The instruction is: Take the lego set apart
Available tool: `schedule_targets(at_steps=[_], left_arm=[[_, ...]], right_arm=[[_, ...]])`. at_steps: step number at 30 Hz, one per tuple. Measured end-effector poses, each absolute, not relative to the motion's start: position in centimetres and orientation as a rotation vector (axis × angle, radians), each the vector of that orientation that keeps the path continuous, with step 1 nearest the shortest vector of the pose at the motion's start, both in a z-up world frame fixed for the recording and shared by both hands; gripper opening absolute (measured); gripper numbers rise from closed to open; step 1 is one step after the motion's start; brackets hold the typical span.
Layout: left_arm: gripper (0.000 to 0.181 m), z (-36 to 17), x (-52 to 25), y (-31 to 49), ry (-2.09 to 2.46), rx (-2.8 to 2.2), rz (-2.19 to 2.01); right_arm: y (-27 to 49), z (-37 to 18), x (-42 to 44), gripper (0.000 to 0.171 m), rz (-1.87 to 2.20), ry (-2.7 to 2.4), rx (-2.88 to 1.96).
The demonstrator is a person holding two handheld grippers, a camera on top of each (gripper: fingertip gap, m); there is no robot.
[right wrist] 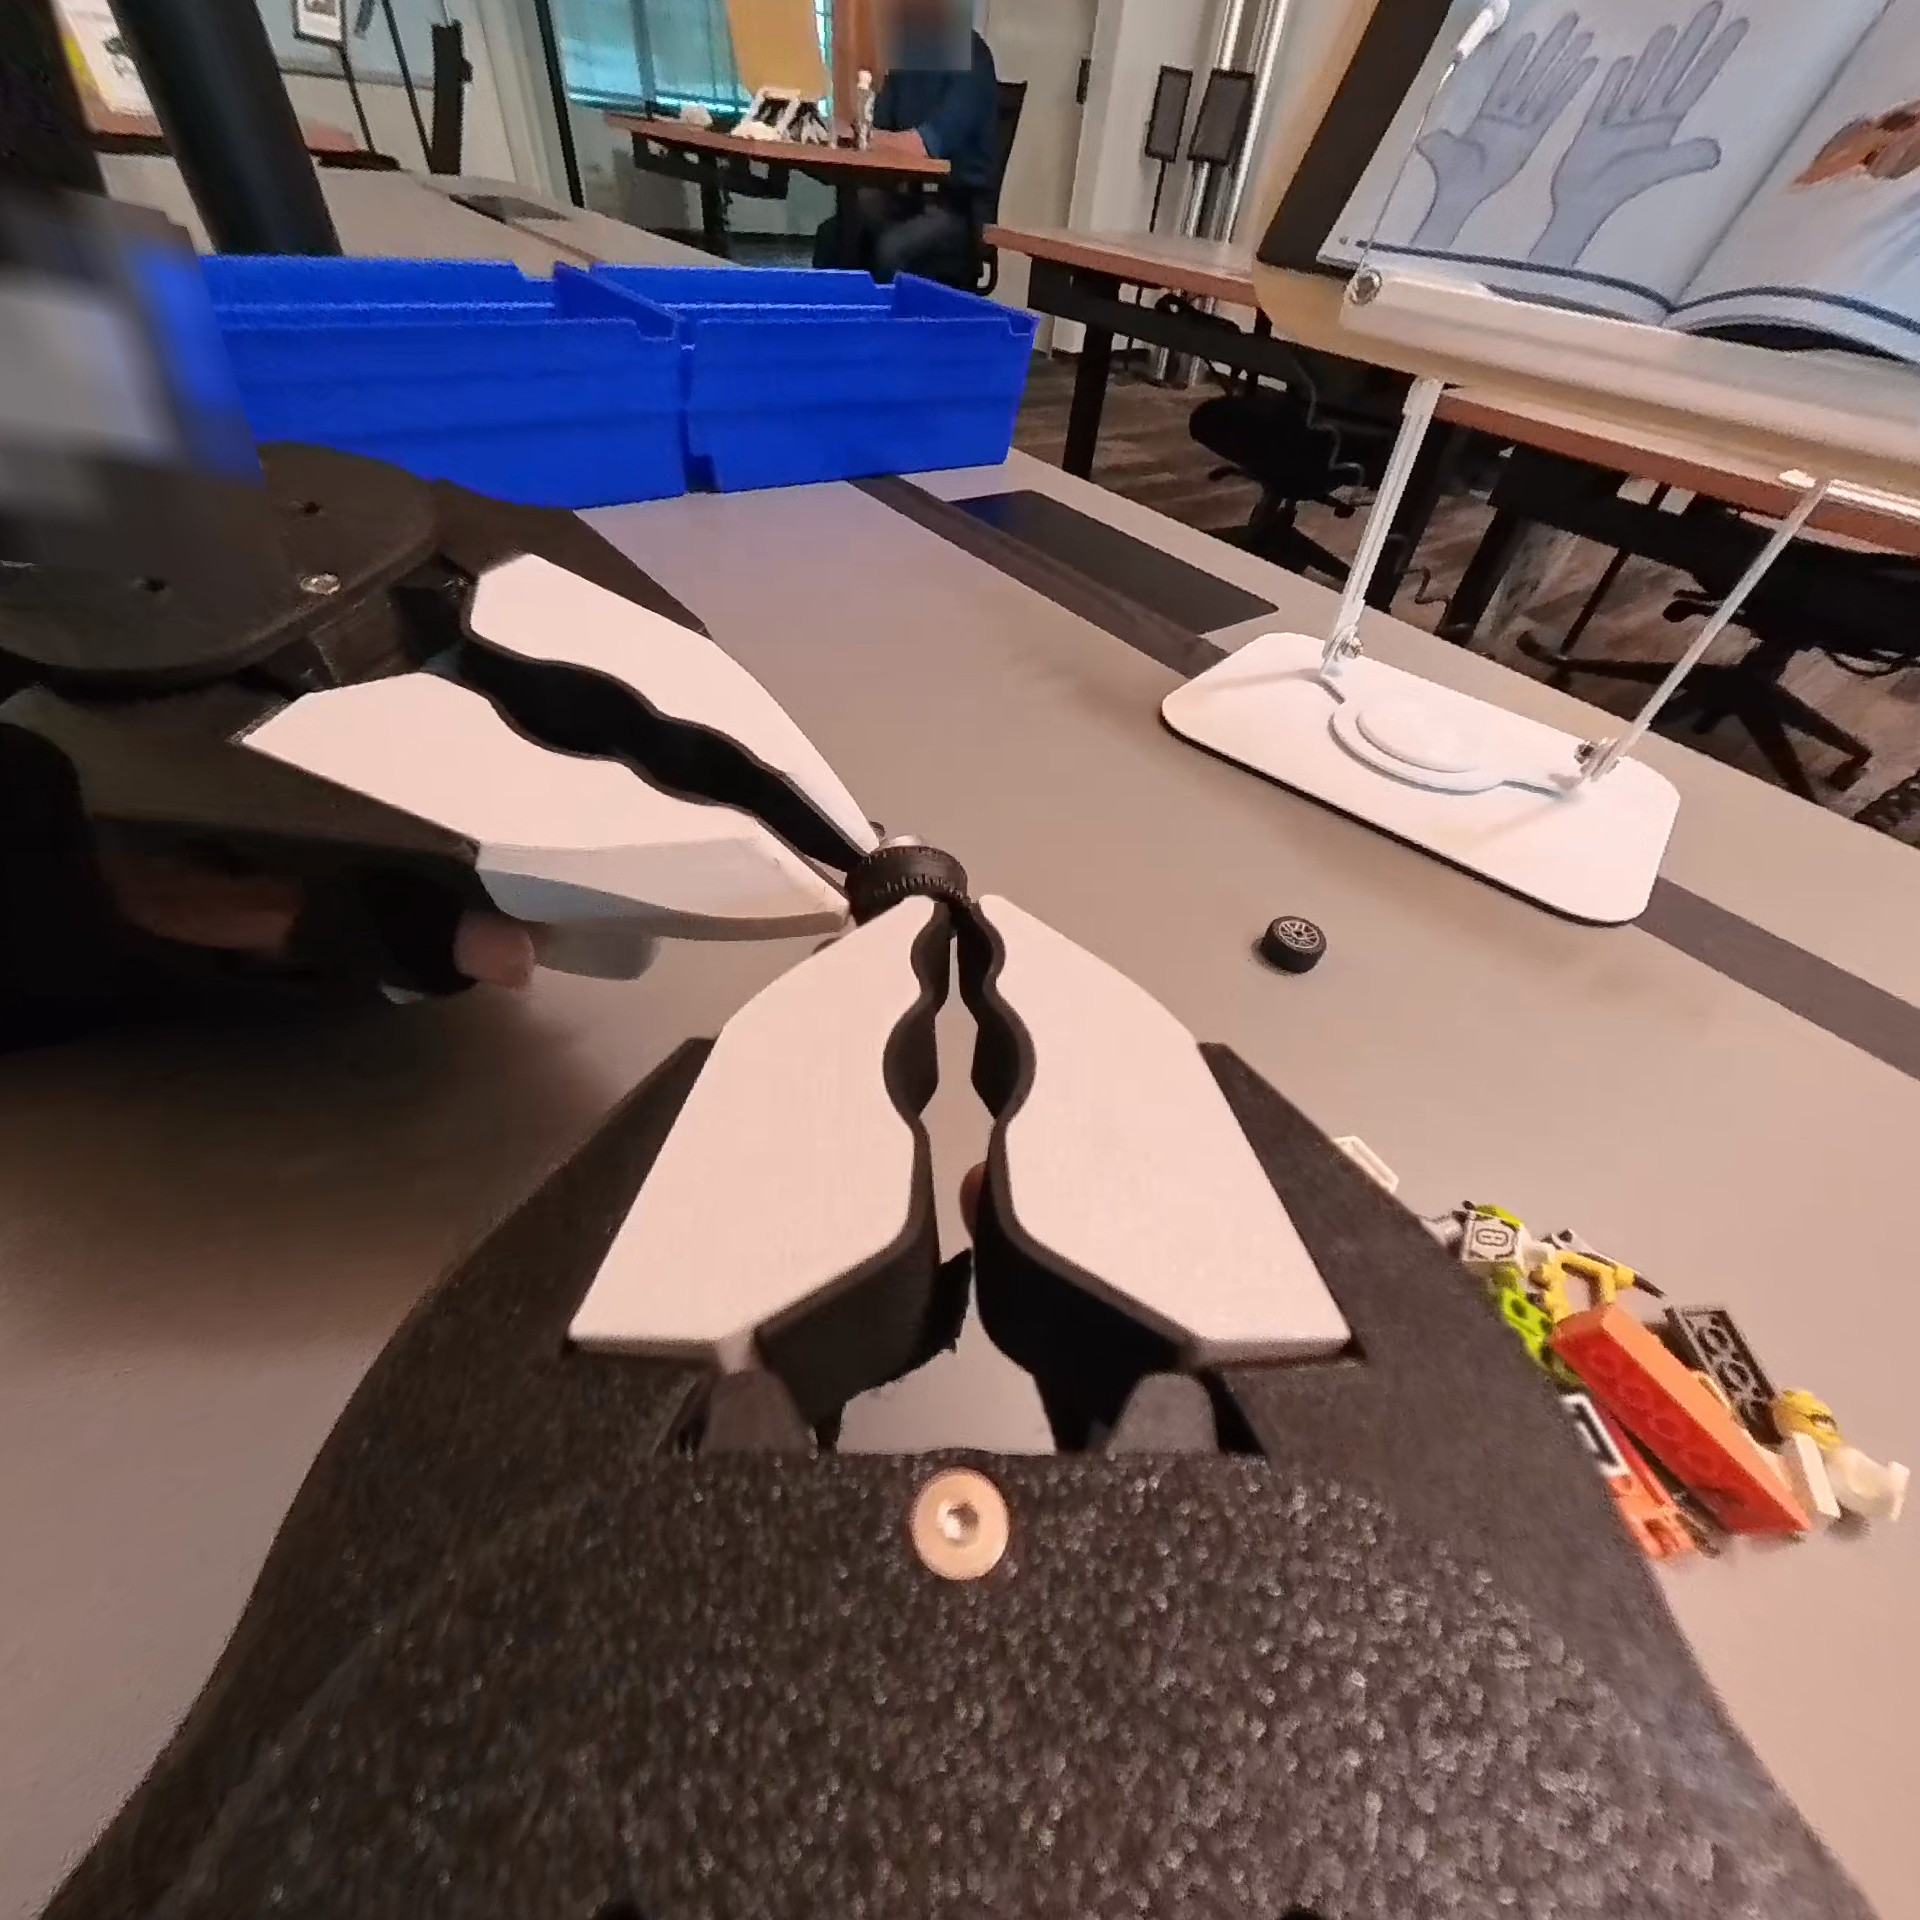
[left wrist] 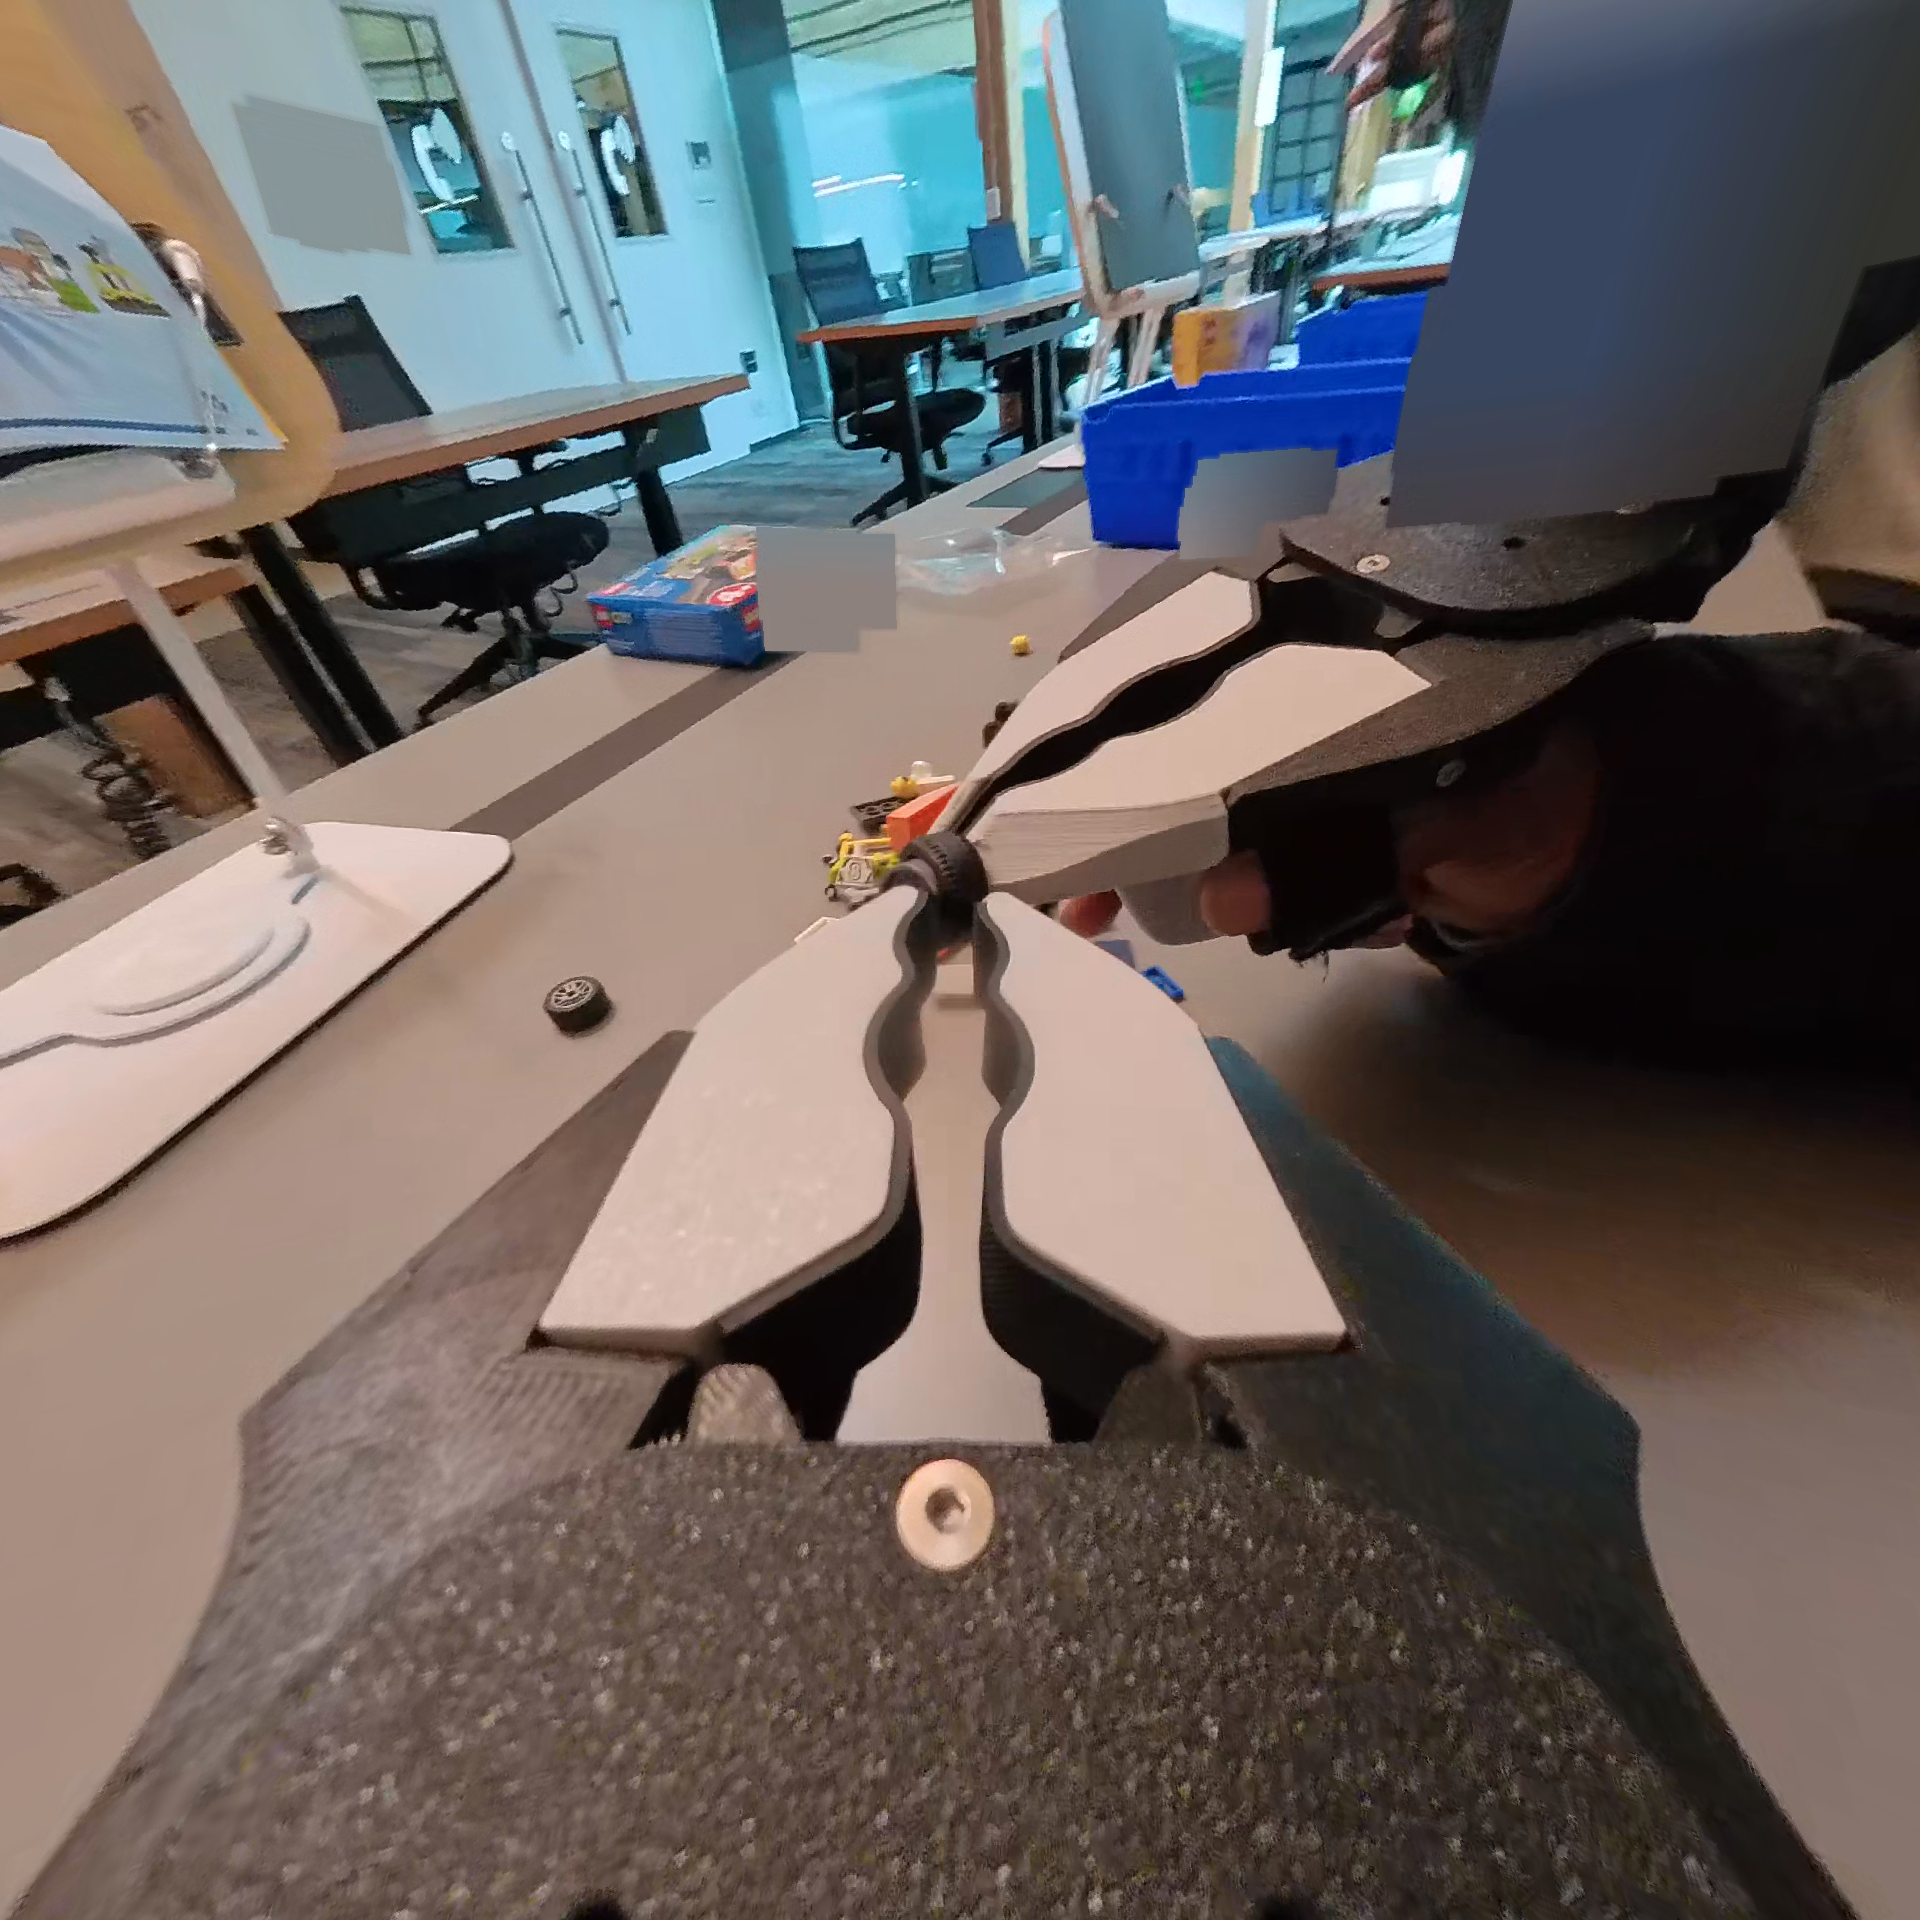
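Note:
A small black wheel (left wrist: 943,868) is held above the grey table (left wrist: 675,831), pinched from two sides. My left gripper (left wrist: 940,902) is shut on it from below in the left wrist view. My right gripper (left wrist: 975,831) comes in from the right and is shut on the same wheel. In the right wrist view the wheel (right wrist: 909,868) sits at the tips of my right gripper (right wrist: 940,920), with my left gripper (right wrist: 850,883) reaching in from the left. A pile of loose lego pieces (right wrist: 1662,1392) with an orange brick (right wrist: 1683,1423) lies on the table; it also shows behind the wheel (left wrist: 873,852).
A second loose wheel (left wrist: 577,1003) (right wrist: 1288,940) lies on the table. A white book stand base (left wrist: 208,966) (right wrist: 1434,769) holds an open booklet. Blue bins (left wrist: 1247,426) (right wrist: 623,374) and a lego box (left wrist: 686,613) stand at the far edge. Small blue pieces (left wrist: 1158,982) lie near the gloved hand. Left and right tips are no more than a few centimetres apart.

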State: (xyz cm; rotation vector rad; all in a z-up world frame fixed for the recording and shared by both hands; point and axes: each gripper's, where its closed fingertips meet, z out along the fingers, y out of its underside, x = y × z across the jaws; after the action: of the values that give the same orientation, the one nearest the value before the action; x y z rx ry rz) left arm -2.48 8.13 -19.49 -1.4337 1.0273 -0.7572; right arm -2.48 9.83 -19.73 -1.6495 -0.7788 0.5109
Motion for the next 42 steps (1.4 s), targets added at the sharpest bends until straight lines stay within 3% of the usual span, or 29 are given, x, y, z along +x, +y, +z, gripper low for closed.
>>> schedule_targets(at_steps=[3,9,12,34,36,37,42], left_arm=[[0.002,-18.5,-2.7,7.9,0.996,-1.41,-0.961],[0.017,-18.6,-3.5,7.8,1.021,-1.486,-1.29],[0.014,-18.1,-3.2,6.3,1.063,-1.452,-1.417],[0.017,-19.3,-3.1,6.2,1.25,-1.419,-1.004],[0.014,-19.3,-3.1,6.8,1.215,-1.415,-0.923],[0.001,-19.3,-3.2,6.9,1.21,-1.41,-0.894],[0.0,-19.3,-3.5,7.7,1.177,-1.424,-0.872]], right_arm=[[9.7,-19.6,-2.2,0.001,0.534,-0.773,-1.643],[7.9,-18.4,-2.9,0.001,0.662,-0.911,-1.542],[7.4,-18.4,-3.1,0.001,0.691,-0.942,-1.533],[6.3,-19.3,-2.6,0.0,0.783,-0.894,-1.601],[6.9,-19.6,-2.2,0.0,0.796,-0.818,-1.643],[7.3,-19.8,-1.8,0.0,0.785,-0.788,-1.663],[8.0,-20.0,-0.9,0.0,0.758,-0.759,-1.679]])
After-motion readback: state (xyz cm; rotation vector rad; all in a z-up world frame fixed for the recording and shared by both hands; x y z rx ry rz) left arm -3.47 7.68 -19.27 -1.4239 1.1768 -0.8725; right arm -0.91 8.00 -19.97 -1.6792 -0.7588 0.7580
